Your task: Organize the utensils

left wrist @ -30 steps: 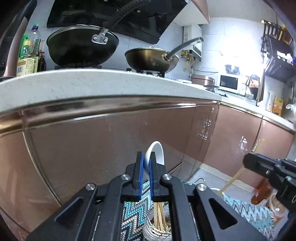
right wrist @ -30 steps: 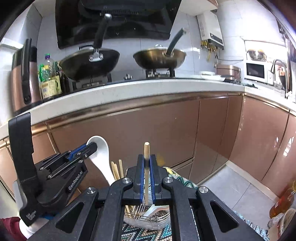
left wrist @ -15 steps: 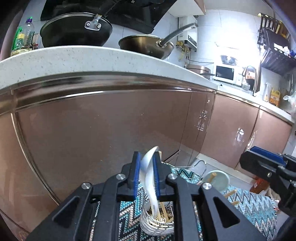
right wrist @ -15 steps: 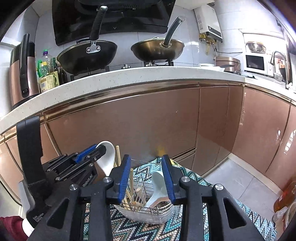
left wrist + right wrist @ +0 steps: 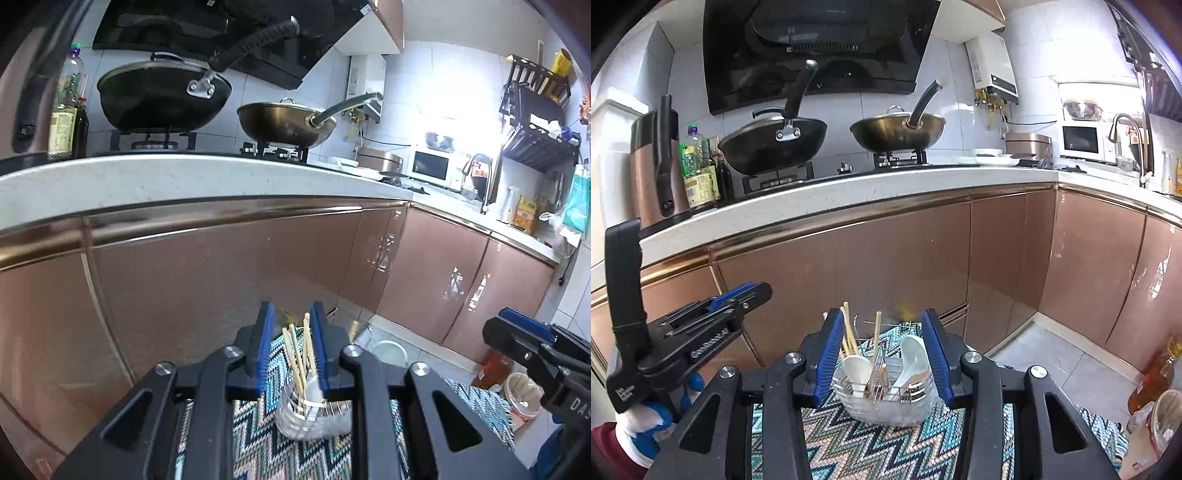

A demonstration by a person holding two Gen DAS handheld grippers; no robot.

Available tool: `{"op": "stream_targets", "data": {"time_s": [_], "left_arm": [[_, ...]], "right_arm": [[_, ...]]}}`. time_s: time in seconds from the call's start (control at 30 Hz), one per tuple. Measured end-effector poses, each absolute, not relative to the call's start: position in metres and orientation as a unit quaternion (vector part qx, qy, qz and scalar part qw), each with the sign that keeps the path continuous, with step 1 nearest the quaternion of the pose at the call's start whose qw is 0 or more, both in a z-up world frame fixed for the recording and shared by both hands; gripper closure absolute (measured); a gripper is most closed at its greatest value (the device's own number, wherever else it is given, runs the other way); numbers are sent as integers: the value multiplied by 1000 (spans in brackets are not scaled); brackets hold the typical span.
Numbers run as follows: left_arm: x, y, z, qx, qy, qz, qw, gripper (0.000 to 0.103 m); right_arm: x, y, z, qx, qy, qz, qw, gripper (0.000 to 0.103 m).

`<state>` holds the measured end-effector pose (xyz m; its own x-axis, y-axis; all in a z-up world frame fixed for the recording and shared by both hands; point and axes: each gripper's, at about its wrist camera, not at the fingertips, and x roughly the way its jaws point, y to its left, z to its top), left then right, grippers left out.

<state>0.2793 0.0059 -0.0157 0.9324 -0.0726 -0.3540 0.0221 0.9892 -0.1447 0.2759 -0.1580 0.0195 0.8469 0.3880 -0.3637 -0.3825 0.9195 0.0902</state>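
Left gripper (image 5: 291, 349): your jaws stand apart with nothing between the pads; the chopsticks seen through the gap stand in the caddy beyond, so you hold nothing.
Right gripper (image 5: 882, 354): your jaws are spread wide and empty, framing the caddy from above, a stance that fits a utensil just let go or a fresh pick not yet begun.
Utensil caddy (image 5: 886, 404): a wire basket in a clear tray, resting on the zigzag mat (image 5: 871, 450) in front of the cabinet doors; it is where the utensils belong.
Spoons: two white ones, bowls up. One (image 5: 858, 369) leans in the left part, the other (image 5: 910, 360) in the right; handles down keeps them from tipping out.
Chopsticks (image 5: 849, 334): upright, sorted apart from the spoons. You can count about three at the left and one or two nearer the middle (image 5: 877, 334); the exact number is hard to tell.
Progress: judging by this, most utensils are already sorted. No loose ones show on the mat, though your grippers hide much of it.
Woks: two on the stove above, not part of the job.
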Motion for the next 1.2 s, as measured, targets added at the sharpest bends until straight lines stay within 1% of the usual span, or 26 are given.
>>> {"op": "stream_targets", "data": {"time_s": [0.03,0.1,0.2,0.3,0.37,0.43,0.53,0.6,0.67,0.73,0.8,1.2], "left_arm": [[272,7,-14,-69,182,-25,981,77],[250,7,-7,-65,181,-26,981,66],[220,4,2,-54,175,-21,983,56],[187,1,10,-46,169,-15,985,48],[166,-2,14,-37,160,-11,986,45],[149,-4,17,-30,155,-6,988,40],[122,-7,21,-17,143,0,990,38],[106,-9,24,-9,134,9,991,35],[89,-9,27,-6,126,14,992,33],[76,-8,29,-6,121,19,992,32],[64,-7,31,-4,114,25,993,31],[24,8,36,-4,83,27,996,31]], "right_arm": [[269,-158,21,6,188,199,962,59],[254,-158,24,3,182,195,964,54],[228,-159,26,-3,173,187,967,47],[202,-160,25,-12,167,175,970,39],[183,-160,24,-22,163,165,972,35],[167,-160,25,-31,161,156,974,28],[144,-161,26,-39,154,144,977,24],[128,-161,28,-43,149,137,978,17],[115,-161,29,-46,143,131,980,12],[101,-160,31,-49,135,124,982,3],[91,-160,32,-50,128,120,983,0],[47,-170,39,-29,103,103,989,0]]}}
